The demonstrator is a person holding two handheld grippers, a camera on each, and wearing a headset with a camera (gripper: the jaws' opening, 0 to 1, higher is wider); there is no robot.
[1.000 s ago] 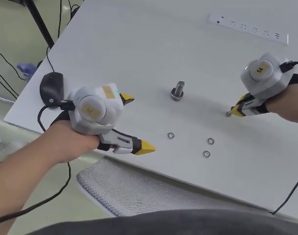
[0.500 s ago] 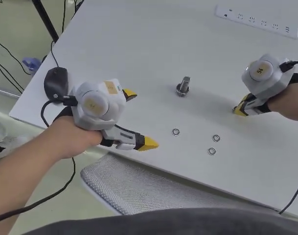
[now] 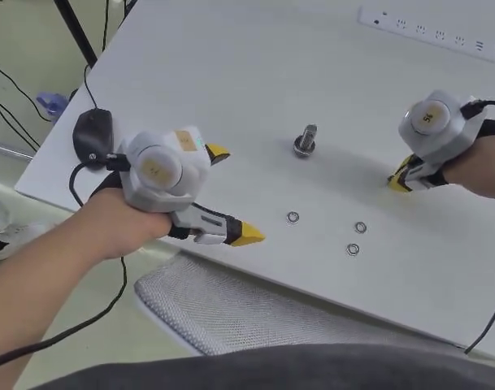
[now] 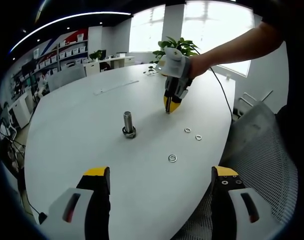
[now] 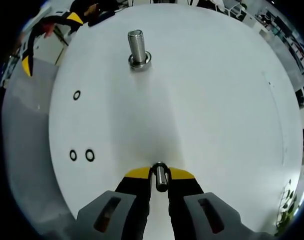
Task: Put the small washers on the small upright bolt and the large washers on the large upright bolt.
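A large steel bolt [image 3: 306,140] [image 4: 128,124] [image 5: 137,47] stands upright on the white table with a washer around its foot. Three small washers lie flat nearer the front edge: one apart [image 3: 293,217] [image 5: 77,95], two close together [image 3: 360,227] [image 3: 353,249] [image 4: 198,137]. My right gripper [image 3: 397,183] [image 5: 159,175] [image 4: 169,107] is shut on the small bolt [image 5: 160,181], tips down at the table, right of the large bolt. To the left of the washers my left gripper [image 3: 232,195] [image 4: 160,172] hovers open and holds nothing.
A white power strip [image 3: 430,34] lies at the table's far edge. A black mouse [image 3: 91,136] with its cable sits by the left edge. A grey mesh chair [image 3: 231,313] is under the front edge. Bare table [image 3: 231,73] stretches behind the large bolt.
The head camera has shifted a little. The small bolt's end, seen beside the right gripper's tips a second ago, is now hidden behind them. The left gripper has stayed open in place.
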